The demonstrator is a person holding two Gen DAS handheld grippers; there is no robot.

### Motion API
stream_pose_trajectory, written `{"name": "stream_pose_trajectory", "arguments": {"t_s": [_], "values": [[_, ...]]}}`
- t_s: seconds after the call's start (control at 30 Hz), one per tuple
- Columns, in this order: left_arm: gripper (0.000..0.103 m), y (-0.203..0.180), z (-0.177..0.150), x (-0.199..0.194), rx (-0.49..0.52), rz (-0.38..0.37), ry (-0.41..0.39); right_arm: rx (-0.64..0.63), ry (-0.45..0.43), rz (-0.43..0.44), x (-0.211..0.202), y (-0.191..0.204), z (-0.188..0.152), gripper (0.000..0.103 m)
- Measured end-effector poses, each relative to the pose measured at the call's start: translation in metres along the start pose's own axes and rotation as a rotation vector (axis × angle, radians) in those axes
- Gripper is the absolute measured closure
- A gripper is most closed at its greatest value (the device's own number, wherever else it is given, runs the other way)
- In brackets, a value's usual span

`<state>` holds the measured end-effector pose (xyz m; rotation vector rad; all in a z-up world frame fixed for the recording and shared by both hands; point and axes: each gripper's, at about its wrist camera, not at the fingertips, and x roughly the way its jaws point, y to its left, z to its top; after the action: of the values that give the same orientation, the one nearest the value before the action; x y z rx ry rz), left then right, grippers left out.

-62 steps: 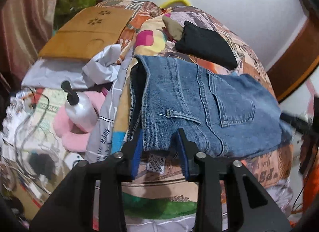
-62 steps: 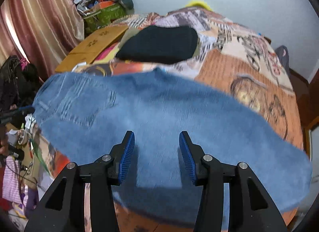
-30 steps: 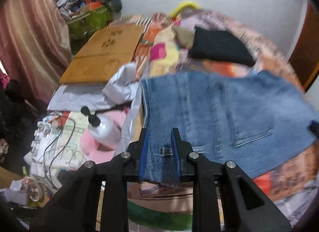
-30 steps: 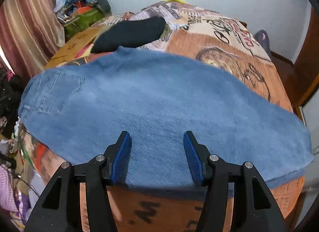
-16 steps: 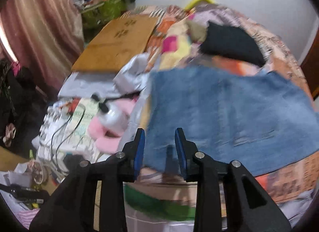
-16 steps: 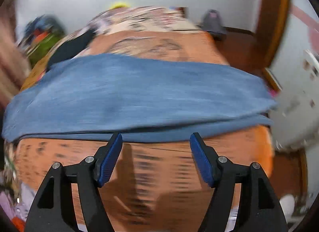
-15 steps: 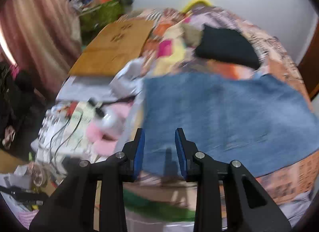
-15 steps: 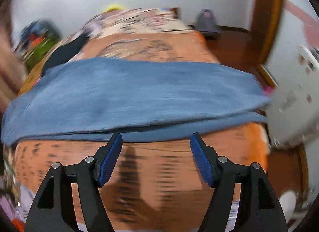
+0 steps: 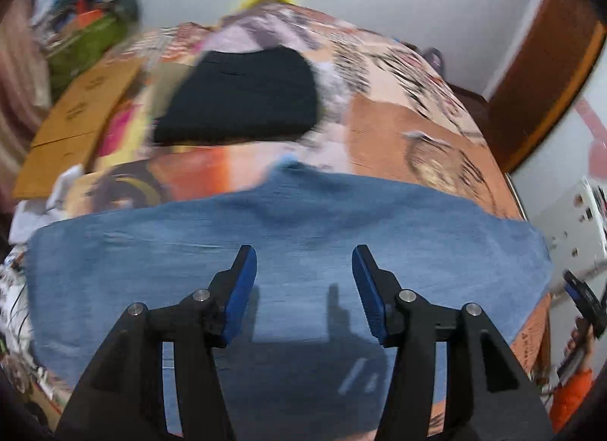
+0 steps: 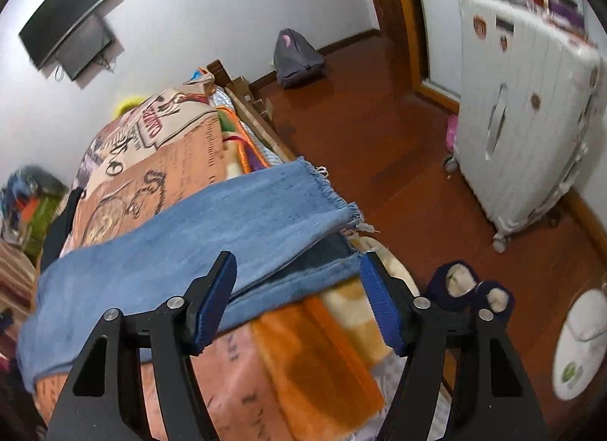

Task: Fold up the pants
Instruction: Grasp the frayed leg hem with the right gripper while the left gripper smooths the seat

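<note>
I've let go of the waistband: my left gripper [image 9: 303, 289] hangs over the jeans [image 9: 288, 251], jaws opening, nothing between them. The jeans lie flat across the bed [image 9: 417, 137], legs stacked, hems toward 3 o'clock. My right gripper [image 10: 296, 300], earlier over mid-leg, now straddles the hems [image 10: 334, 213], closing, not yet pinching.

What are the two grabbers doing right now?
Left gripper: opening, empty, above the jeans.
Right gripper: closing, holding nothing, jeans' leg ends between its jaws.
</note>
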<state>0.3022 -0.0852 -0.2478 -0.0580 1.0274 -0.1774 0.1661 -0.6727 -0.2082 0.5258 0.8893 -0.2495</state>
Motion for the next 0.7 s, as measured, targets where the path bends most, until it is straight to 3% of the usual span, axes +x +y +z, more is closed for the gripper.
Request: {"name": "stream_pose_trajectory", "arguments": {"t_s": [0.17,0.27,0.37,0.4,0.7], "values": [[0.051,-0.053,-0.01,0.032,0.088,-0.038,0.061,0.02,0.047,0.041,0.034,0.0,0.0,0.051],[0.047,-0.066,-0.021,0.052,0.085,-0.042,0.108,0.046,0.077,0.088,0.055,-0.002,0.002,0.058],[0.041,-0.071,-0.028,0.052,0.085,-0.007,0.054,0.067,0.067,0.125,0.062,-0.004,0.004,0.079],[0.04,-0.073,-0.03,0.052,0.092,0.008,0.045,0.067,0.06,0.123,0.061,-0.003,0.005,0.093],[0.039,-0.07,-0.031,0.048,0.1,0.017,0.066,0.004,-0.1,0.133,0.005,0.009,0.02,0.098]]}}
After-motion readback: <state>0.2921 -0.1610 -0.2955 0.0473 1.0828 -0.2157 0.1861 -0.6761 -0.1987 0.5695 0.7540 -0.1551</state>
